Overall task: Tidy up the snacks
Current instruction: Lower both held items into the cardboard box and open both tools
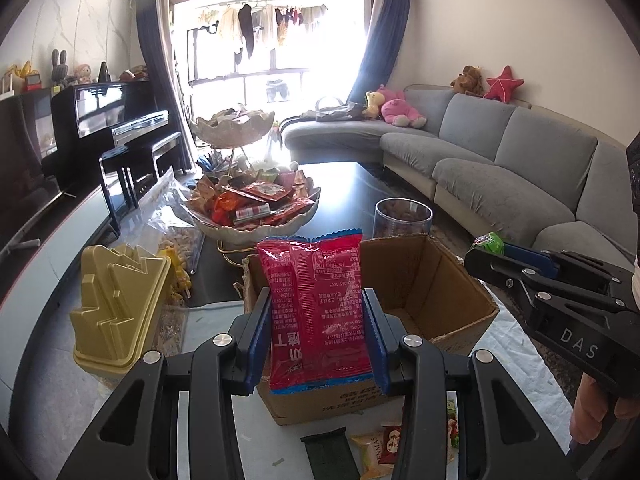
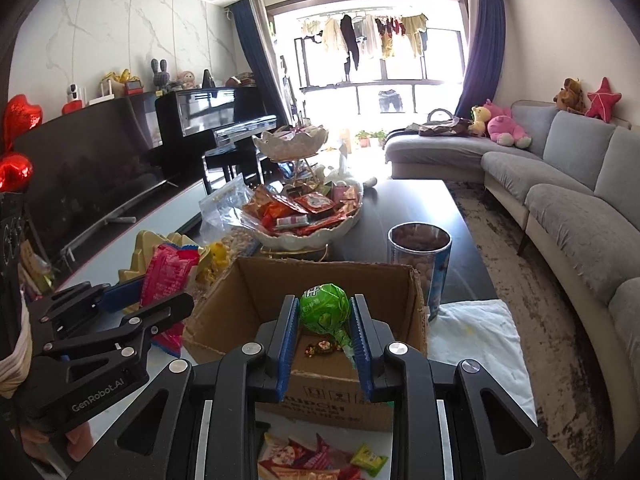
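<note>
- Nearest, loose snack packets (image 2: pixel 320 460) are seen lying on the pale surface (image 1: pixel 52 264), just in front of the cardboard box.
- The left gripper (image 1: pixel 316 332) is held above the near edge of the cardboard box (image 1: pixel 436 280); its blue-padded fingers (image 1: pixel 256 340) are clamped on a red snack packet (image 1: pixel 316 304), which is kept upright between them.
- The right gripper (image 2: pixel 325 332) is held over the same box; its fingers (image 2: pixel 288 344) are closed on a green wrapped lollipop (image 2: pixel 324 310), with the round head standing up above the fingertips.
- Inside the open box a small wrapped candy (image 2: pixel 320 348) is seen on the bottom.
- To the left of the box a gold moulded container (image 1: pixel 120 300) is set on the surface.
- Just beyond the box, on the right, a clear jar of nuts (image 2: pixel 420 264) is placed.
- Farther back a tiered white snack stand (image 1: pixel 256 208) is seen, its lower bowl heaped with packets.
- A clear bag (image 1: pixel 176 216) is laid to the left of the stand.
- At the far right a grey sofa (image 1: pixel 520 152) with plush toys is visible; a black piano (image 1: pixel 116 120) is at the far left.
</note>
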A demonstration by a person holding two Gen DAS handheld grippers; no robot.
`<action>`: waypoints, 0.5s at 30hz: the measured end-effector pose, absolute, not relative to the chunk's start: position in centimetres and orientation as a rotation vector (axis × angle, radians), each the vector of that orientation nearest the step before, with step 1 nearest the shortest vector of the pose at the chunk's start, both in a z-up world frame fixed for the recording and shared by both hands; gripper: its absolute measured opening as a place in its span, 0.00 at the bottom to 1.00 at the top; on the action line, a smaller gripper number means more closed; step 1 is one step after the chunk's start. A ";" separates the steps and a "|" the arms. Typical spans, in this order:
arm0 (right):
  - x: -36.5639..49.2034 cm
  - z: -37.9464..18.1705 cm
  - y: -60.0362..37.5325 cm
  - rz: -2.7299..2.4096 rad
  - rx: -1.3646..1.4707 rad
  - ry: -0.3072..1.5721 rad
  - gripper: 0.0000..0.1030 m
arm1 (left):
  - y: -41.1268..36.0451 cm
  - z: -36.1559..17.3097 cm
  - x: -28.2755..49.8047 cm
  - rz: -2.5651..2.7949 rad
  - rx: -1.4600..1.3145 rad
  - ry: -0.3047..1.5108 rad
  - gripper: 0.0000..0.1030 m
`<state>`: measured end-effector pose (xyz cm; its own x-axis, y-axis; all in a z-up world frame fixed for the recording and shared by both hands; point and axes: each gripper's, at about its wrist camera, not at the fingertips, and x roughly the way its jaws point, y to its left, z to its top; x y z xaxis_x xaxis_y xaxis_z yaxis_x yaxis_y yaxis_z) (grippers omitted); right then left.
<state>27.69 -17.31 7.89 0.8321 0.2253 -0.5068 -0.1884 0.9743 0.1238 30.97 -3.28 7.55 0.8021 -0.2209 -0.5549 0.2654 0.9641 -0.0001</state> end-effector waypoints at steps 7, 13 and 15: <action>30.7 6.9 -17.1 0.221 0.058 0.575 0.27 | -3.6 6.3 33.8 -0.266 0.081 0.627 0.41; 32.5 6.3 -16.6 0.216 0.054 0.592 0.27 | -3.7 5.4 35.6 -0.265 0.077 0.656 0.44; 33.1 6.1 -16.6 0.205 0.047 0.594 0.28 | -3.7 5.3 35.8 -0.263 0.081 0.653 0.55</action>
